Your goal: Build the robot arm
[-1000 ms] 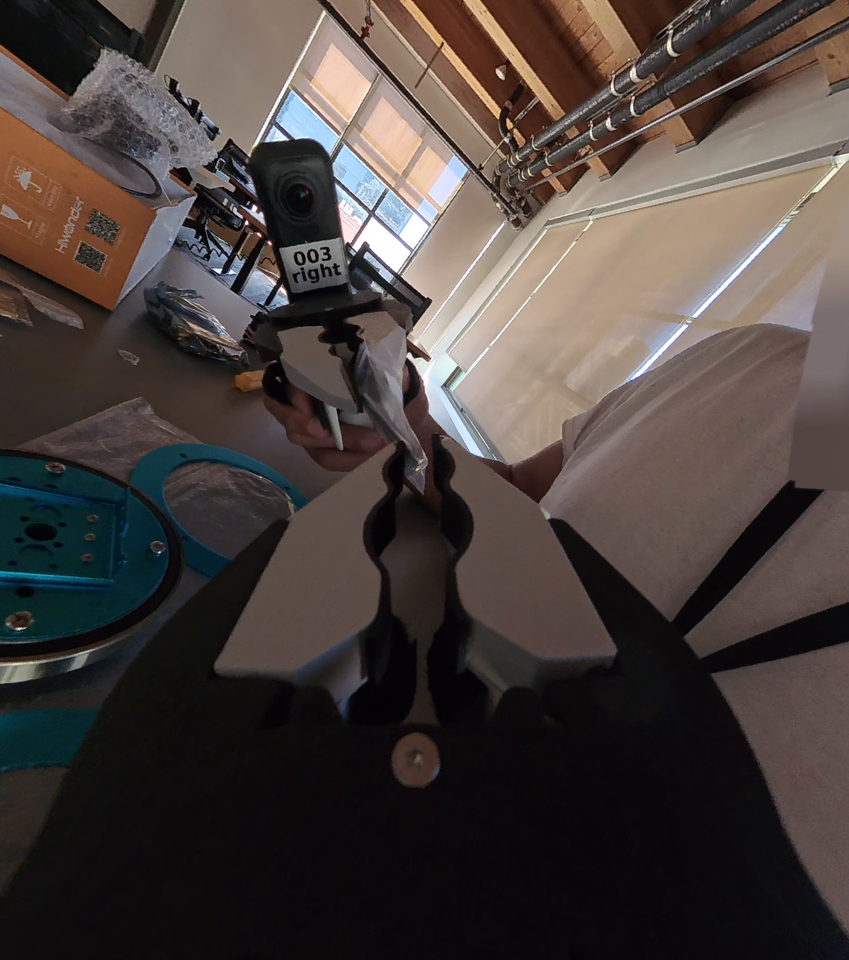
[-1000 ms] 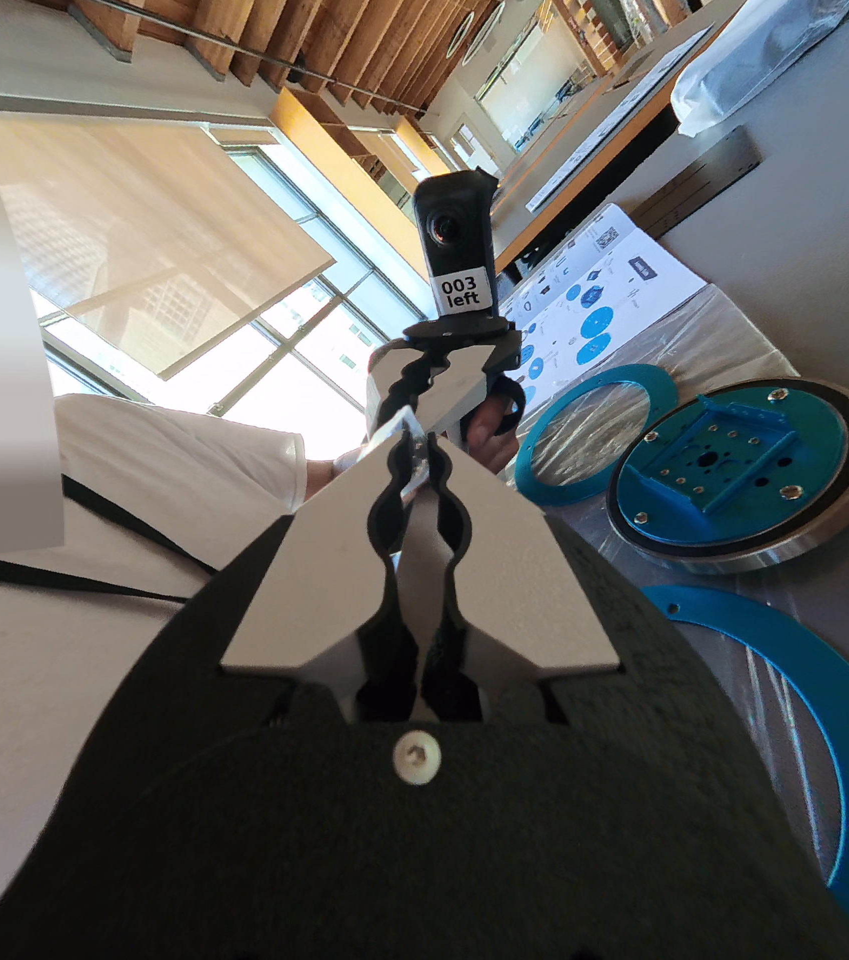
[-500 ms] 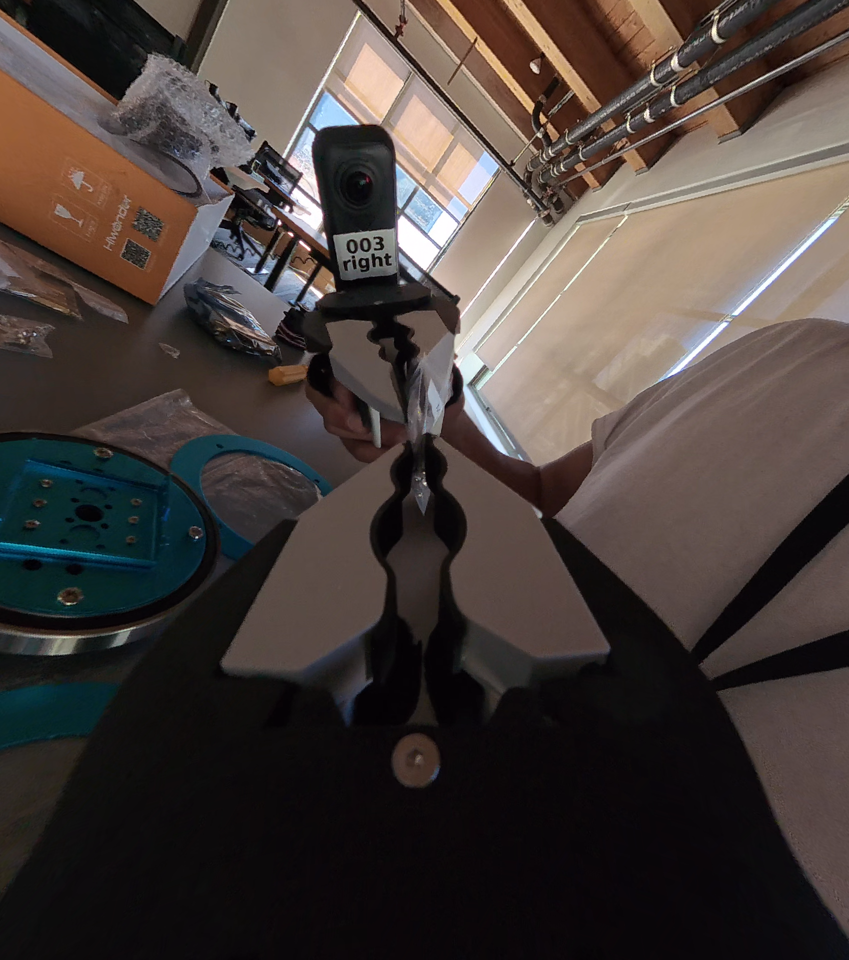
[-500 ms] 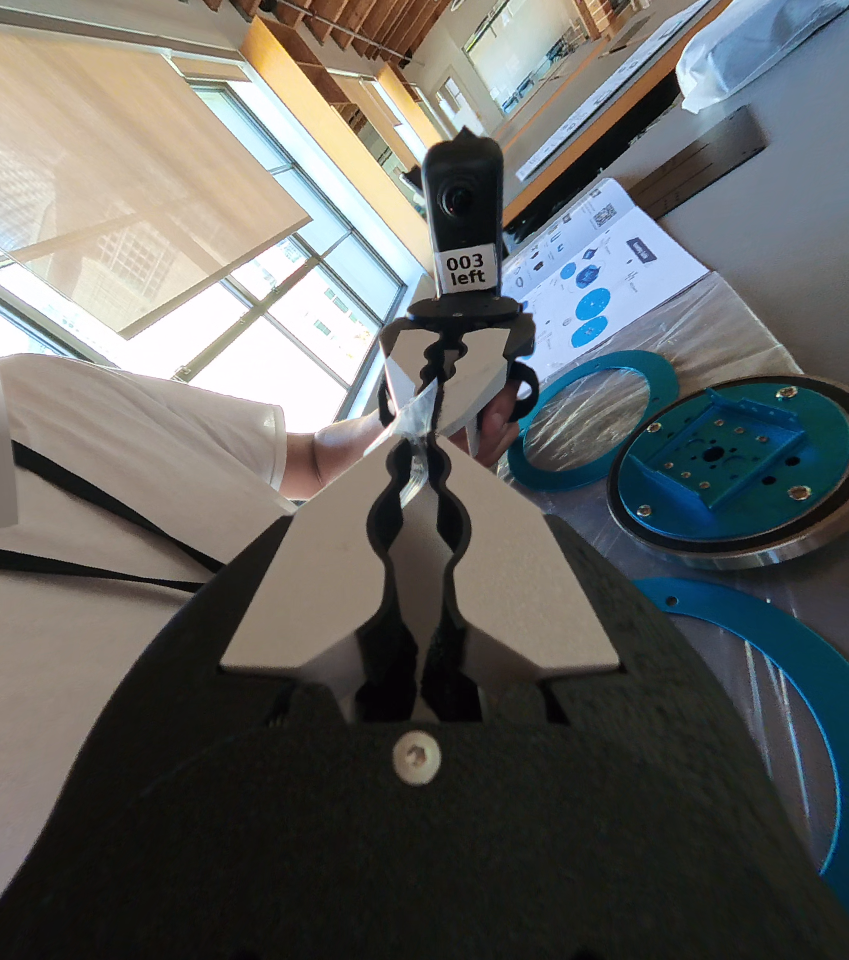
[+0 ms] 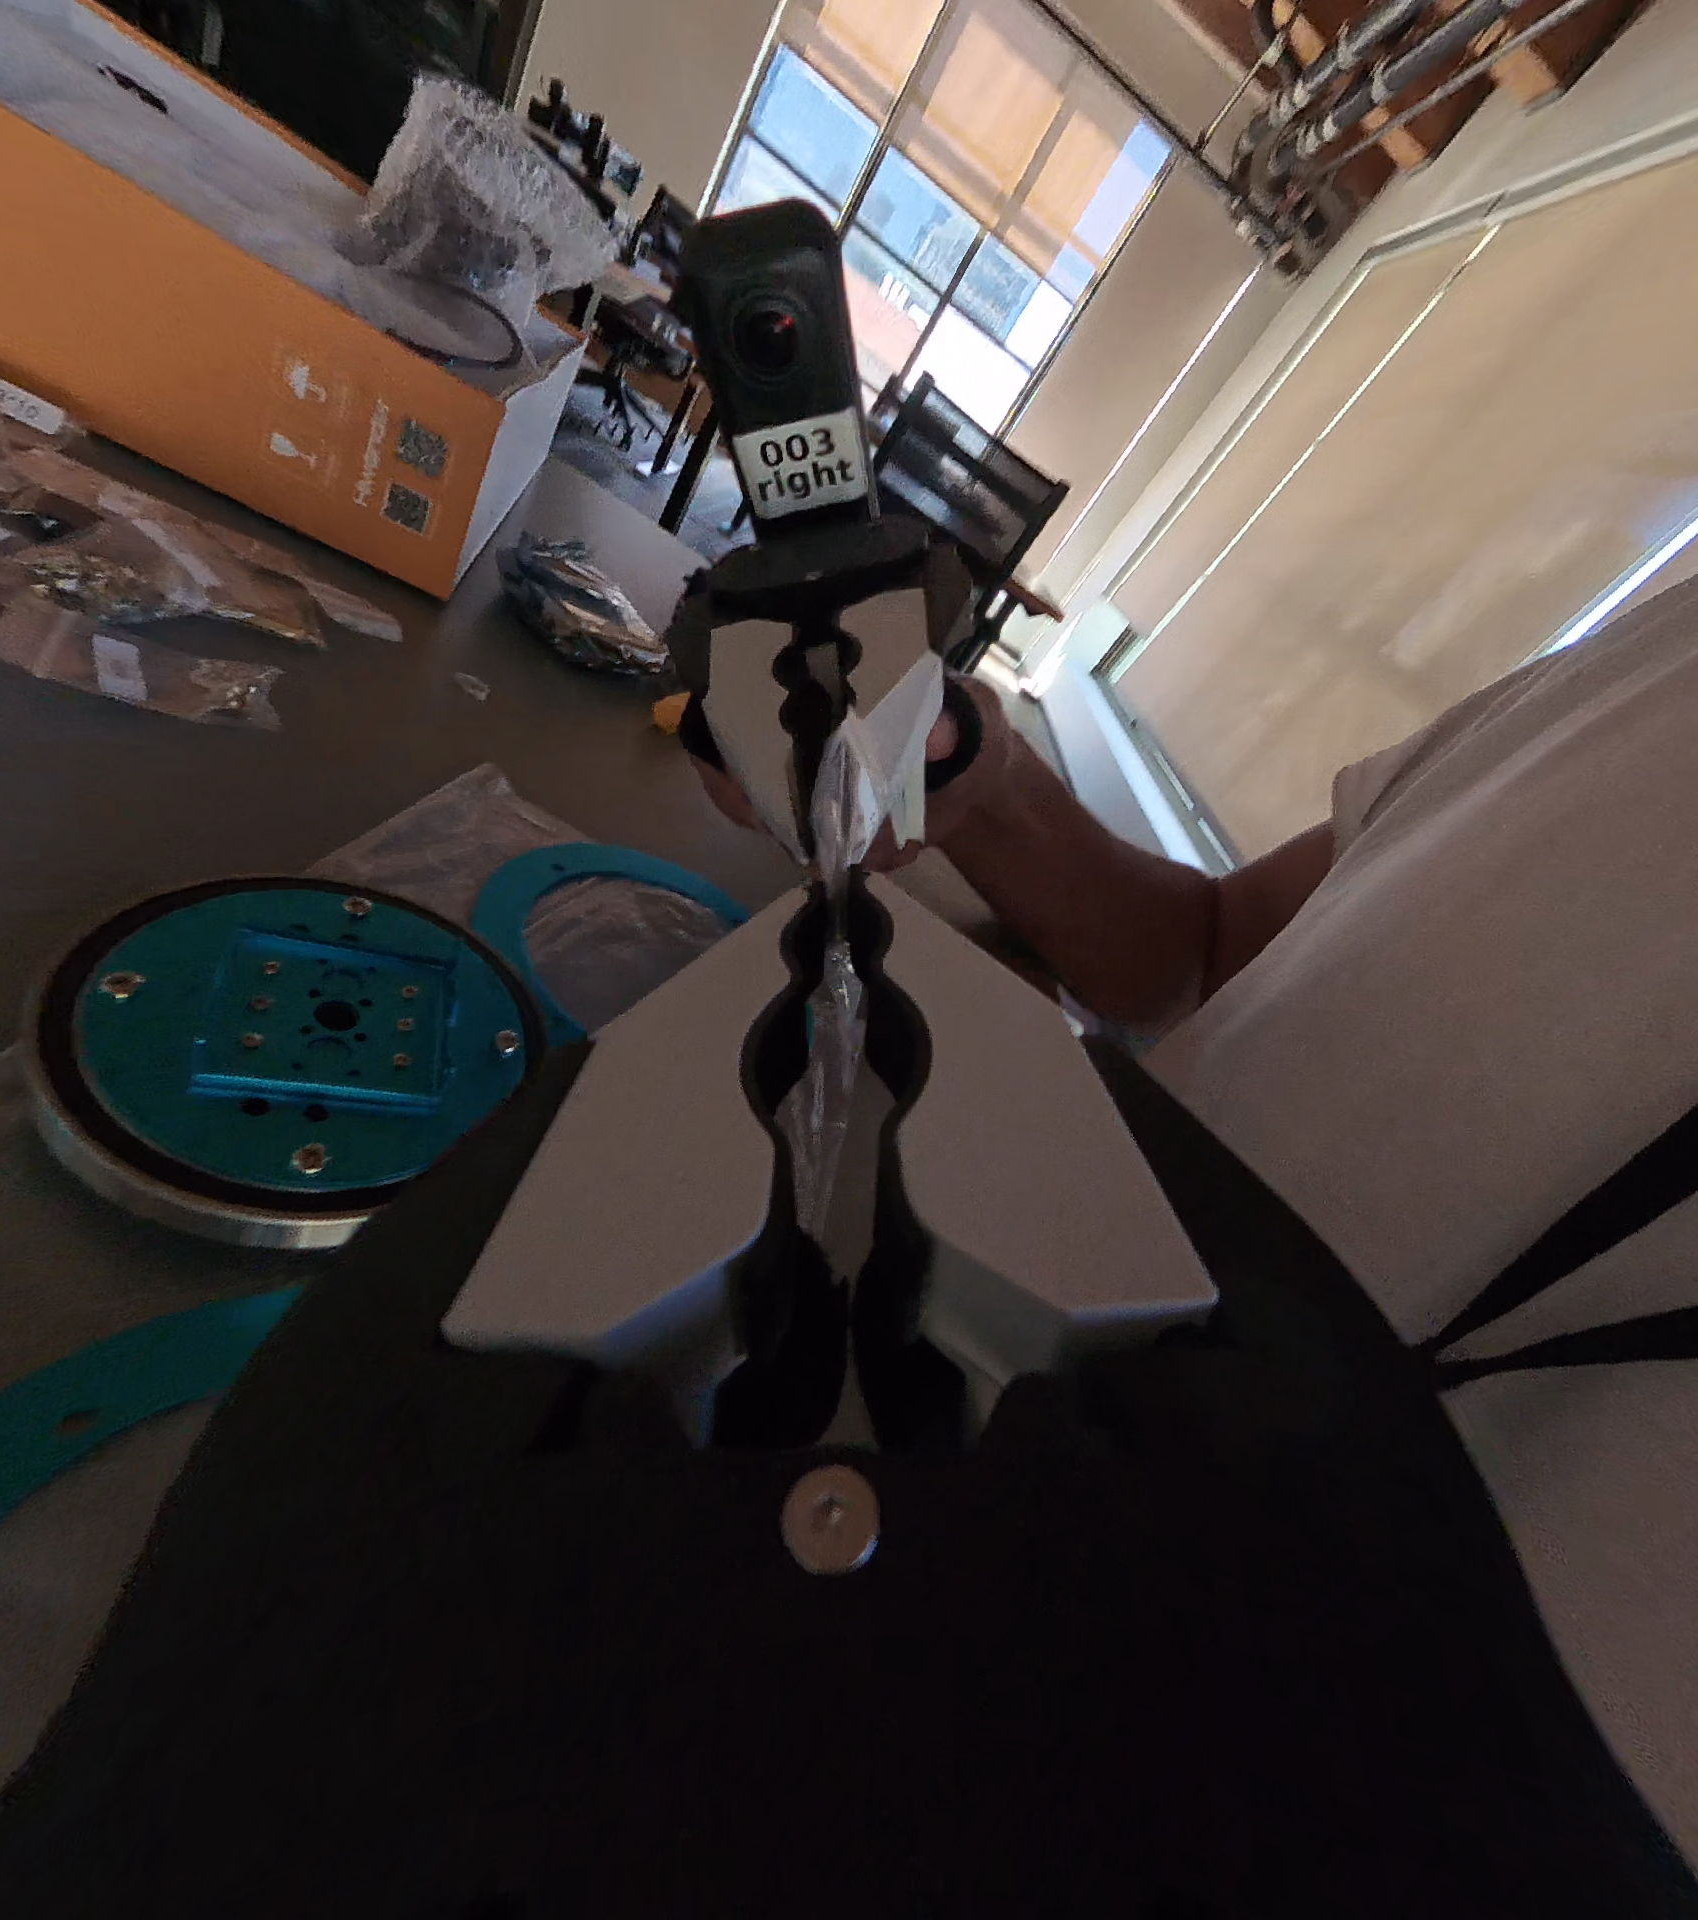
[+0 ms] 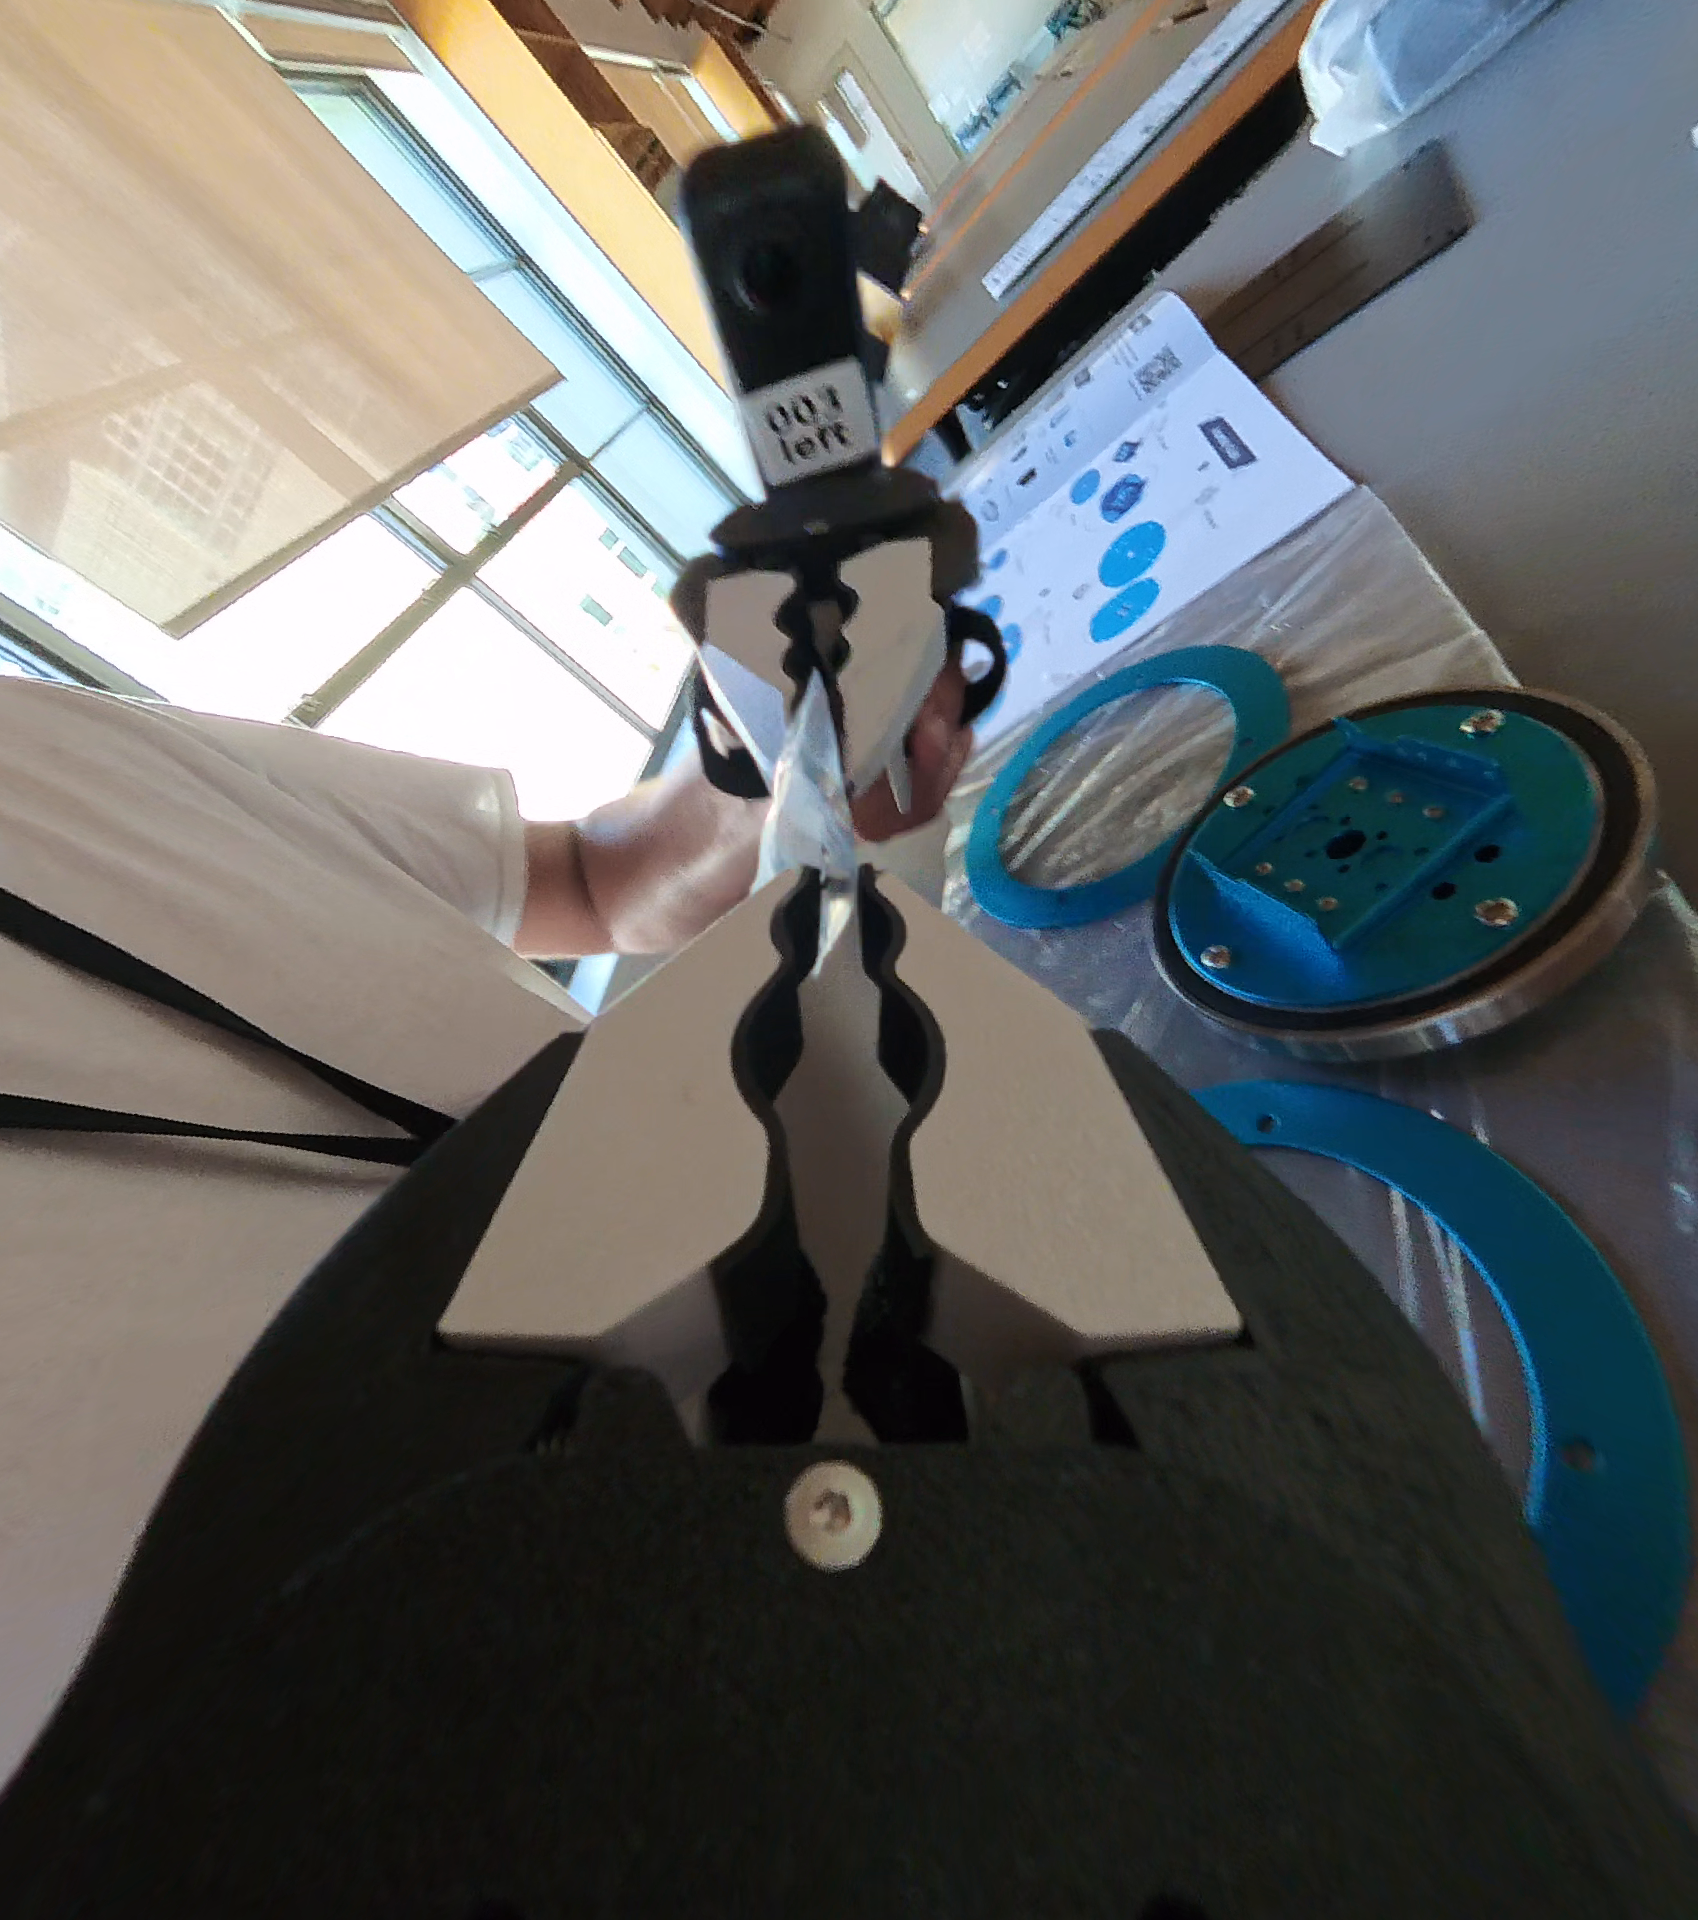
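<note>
clear plastic bag (image 5: 829, 1023): held above the table edge, between both grippers | left gripper (image 5: 837, 883): fingers pinching one end | right gripper (image 6: 829, 878): fingers pinching the other end | table (image 5: 149, 790): round blue-topped disc (image 5: 289, 1049), blue ring (image 6: 1115, 790) just beside it

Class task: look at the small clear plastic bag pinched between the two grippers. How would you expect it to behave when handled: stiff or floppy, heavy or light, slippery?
The clear plastic bag looks crinkled and thin, so probably floppy and light. Its glossy film may be slippery; the left gripper and right gripper are both shut on it. Its contents cannot be made out.
</note>
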Tool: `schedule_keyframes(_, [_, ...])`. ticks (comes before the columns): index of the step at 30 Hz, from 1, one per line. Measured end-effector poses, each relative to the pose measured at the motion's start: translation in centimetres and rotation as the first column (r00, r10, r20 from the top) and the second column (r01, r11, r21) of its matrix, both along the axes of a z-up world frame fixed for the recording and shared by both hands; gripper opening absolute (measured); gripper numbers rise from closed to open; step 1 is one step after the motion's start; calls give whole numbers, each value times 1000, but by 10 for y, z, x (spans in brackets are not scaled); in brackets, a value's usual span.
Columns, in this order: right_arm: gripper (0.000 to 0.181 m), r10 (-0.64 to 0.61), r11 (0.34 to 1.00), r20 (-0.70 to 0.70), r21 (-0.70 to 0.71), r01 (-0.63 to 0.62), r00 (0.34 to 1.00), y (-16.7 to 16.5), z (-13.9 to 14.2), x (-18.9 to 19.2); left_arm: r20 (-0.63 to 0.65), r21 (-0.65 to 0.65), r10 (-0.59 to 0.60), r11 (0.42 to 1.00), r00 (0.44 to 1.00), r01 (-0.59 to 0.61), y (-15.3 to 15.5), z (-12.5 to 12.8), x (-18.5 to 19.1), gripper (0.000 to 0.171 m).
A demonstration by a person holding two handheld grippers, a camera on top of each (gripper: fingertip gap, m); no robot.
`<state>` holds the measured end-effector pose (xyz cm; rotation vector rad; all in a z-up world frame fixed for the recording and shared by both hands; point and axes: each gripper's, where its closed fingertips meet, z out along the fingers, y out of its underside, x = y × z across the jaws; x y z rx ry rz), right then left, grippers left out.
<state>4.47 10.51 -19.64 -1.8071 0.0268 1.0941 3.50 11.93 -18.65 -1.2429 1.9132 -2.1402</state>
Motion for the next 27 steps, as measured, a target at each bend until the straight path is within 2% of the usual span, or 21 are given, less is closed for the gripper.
schedule_keyframes(2, [11,-14,1000,41,-18,14,999,-2,-5,6,-27,81,-44,996,999,46,5,1,-5,2])
schedule_keyframes(4, [19,-51,998,86,-32,54,995,-3,-9,15,-91,246,-73,965,993,93,9,-11,-8,3])
schedule_keyframes(6, [21,-79,994,172,-54,90,982,-3,-17,21,-181,435,-112,882,977,182,13,-30,-14,3])
schedule_keyframes(10, [22,-90,985,318,-110,131,944,-7,-34,23,-379,650,-131,667,916,364,20,-67,-16,3])
schedule_keyframes(13, [21,-100,982,373,-111,152,922,-10,-40,20,-491,675,-165,548,855,494,19,-76,-14,2])
schedule_keyframes(15, [20,-107,979,400,-117,167,910,-14,-43,19,-540,696,-160,467,826,546,19,-73,-10,3])
schedule_keyframes(19, [19,-138,971,438,-116,208,888,-24,-50,19,-615,743,-130,237,778,626,22,-74,-11,2])
schedule_keyframes(20, [20,-150,969,443,-114,221,884,-26,-51,19,-640,727,-139,210,756,654,19,-74,-14,2])
schedule_keyframes(22, [21,-155,966,454,-116,230,878,-27,-56,16,-679,693,-146,195,720,694,13,-73,-17,3])
schedule_keyframes(24, [26,-154,972,472,-86,219,868,-23,-57,9,-694,668,-171,208,699,715,5,-68,-15,3])
schedule_keyframes(27, [25,-134,990,455,16,142,880,-14,-42,-12,-696,614,-238,293,678,733,-13,-55,-13,3])
